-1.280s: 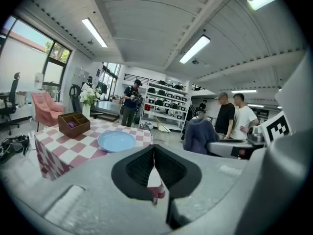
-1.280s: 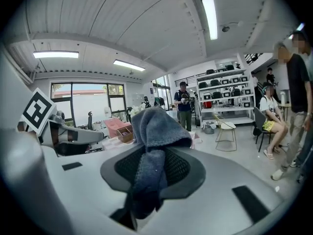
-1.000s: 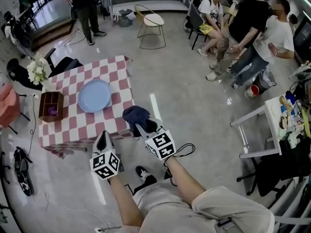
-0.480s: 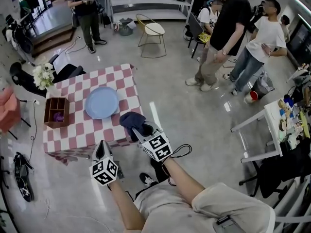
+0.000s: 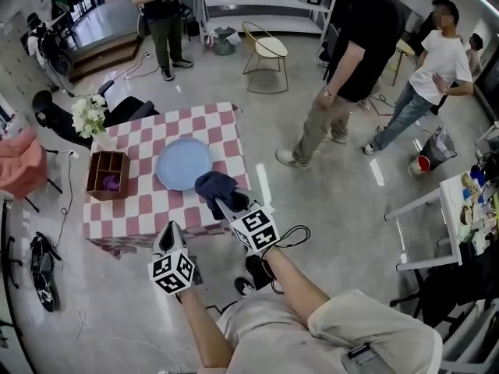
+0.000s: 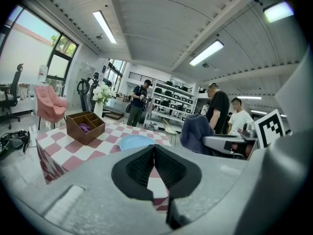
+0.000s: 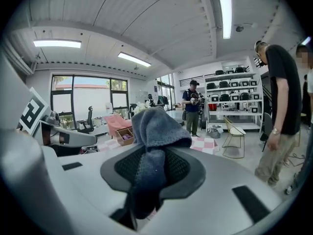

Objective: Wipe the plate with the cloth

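A light blue plate (image 5: 184,163) lies on the pink-and-white checked table (image 5: 140,209), towards its right side. My right gripper (image 5: 223,202) is shut on a dark blue cloth (image 5: 216,184), which hangs just off the plate's near right rim. In the right gripper view the cloth (image 7: 157,126) bulges out of the closed jaws of the right gripper (image 7: 149,169). My left gripper (image 5: 166,232) hovers at the table's near edge, short of the plate. It is shut with nothing in it (image 6: 154,153); the plate (image 6: 137,142) shows just beyond its jaws.
A brown wooden divided box (image 5: 107,174) with something purple in it stands at the table's left, white flowers (image 5: 88,115) behind it. A person in black (image 5: 347,68) walks on the floor right of the table. A pink chair (image 5: 22,170) sits far left.
The right gripper with the cloth has come closer to the plate's rim. The person in black has walked left, nearer the table. The left gripper holds about the same place.
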Demonstrator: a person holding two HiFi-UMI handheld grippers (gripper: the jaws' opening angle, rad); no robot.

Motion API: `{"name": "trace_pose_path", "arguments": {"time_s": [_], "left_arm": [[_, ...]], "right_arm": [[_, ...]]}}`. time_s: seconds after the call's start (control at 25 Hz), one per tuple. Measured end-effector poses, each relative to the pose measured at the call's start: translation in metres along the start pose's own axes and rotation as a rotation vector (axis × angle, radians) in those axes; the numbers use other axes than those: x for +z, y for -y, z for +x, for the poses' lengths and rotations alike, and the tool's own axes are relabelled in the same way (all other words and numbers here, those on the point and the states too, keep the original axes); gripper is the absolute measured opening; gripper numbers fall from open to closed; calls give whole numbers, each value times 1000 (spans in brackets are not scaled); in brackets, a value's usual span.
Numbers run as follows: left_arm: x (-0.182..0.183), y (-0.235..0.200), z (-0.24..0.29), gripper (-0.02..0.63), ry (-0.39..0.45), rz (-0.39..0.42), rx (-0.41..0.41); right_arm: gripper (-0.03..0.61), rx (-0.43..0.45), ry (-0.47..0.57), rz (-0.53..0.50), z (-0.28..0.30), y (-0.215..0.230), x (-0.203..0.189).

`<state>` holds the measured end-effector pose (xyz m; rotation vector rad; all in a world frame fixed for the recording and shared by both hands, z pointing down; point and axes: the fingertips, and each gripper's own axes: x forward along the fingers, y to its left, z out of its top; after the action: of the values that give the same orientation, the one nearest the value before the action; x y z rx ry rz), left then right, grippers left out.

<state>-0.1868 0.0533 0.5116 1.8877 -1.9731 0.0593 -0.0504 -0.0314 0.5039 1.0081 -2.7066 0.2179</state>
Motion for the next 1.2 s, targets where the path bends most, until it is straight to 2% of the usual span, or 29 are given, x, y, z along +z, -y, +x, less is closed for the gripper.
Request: {"name": "trace_pose_path", "arguments": {"time_s": [0.24, 0.48, 0.8, 1.2], "left_arm": [[8, -4, 32, 11, -23, 19, -29], [32, -8, 73, 11, -42, 51, -44], [58, -23, 134, 9, -38, 33, -18], [80, -24, 202, 11, -74, 60, 29]], "right_arm": [[112, 6, -17, -9, 28, 17, 3], [112, -15, -4, 17, 60, 50, 26], [112, -2, -16, 1, 106, 84, 38], [112, 20, -33, 21, 151, 144, 49]]}}
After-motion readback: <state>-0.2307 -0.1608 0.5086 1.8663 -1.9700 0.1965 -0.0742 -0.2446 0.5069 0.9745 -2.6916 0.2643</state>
